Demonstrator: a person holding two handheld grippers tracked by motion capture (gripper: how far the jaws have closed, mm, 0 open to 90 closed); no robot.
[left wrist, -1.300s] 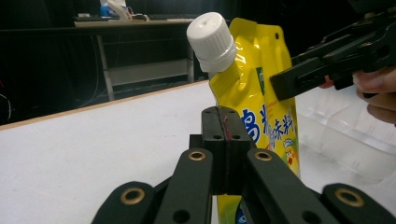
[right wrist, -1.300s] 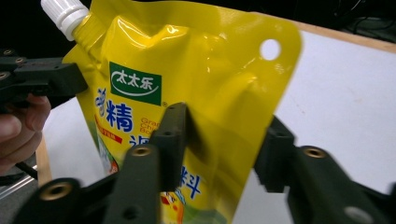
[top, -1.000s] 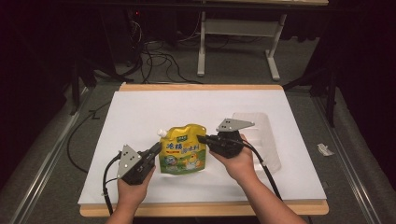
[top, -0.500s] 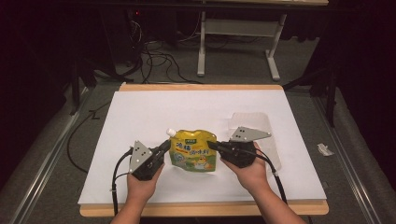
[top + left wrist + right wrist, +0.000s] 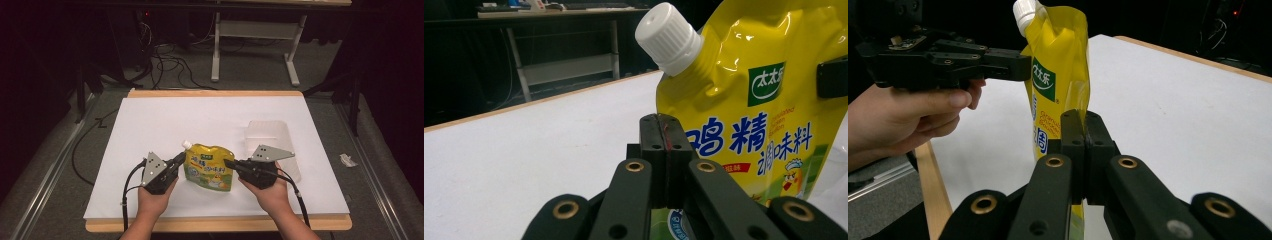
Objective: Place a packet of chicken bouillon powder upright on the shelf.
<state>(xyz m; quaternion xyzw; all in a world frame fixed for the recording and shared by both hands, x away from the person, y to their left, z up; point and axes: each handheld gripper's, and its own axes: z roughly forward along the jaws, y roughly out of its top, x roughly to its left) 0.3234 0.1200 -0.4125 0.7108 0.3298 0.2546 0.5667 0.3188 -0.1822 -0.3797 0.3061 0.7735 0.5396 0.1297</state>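
Observation:
A yellow spouted pouch (image 5: 209,167) with a white screw cap (image 5: 186,145) stands upright near the table's front, held between both grippers. My left gripper (image 5: 179,160) is shut on its left edge, with the jaws (image 5: 665,134) pressed together just below the cap (image 5: 669,37) and the pouch face (image 5: 744,105). My right gripper (image 5: 229,163) is shut on the opposite edge, where the closed jaws (image 5: 1080,131) pinch the thin seam of the pouch (image 5: 1060,65). The left gripper (image 5: 1013,64), held in a hand, grips the far side there.
A white sheet (image 5: 165,125) covers the table, with a wooden edge (image 5: 215,223) at the front. A clear plastic container (image 5: 270,137) lies just behind my right hand. Cables and table legs stand on the floor beyond, and a paper scrap (image 5: 346,160) lies to the right.
Both grippers have carried the pouch a little to the right and toward the front edge. The left hand closed in beside it.

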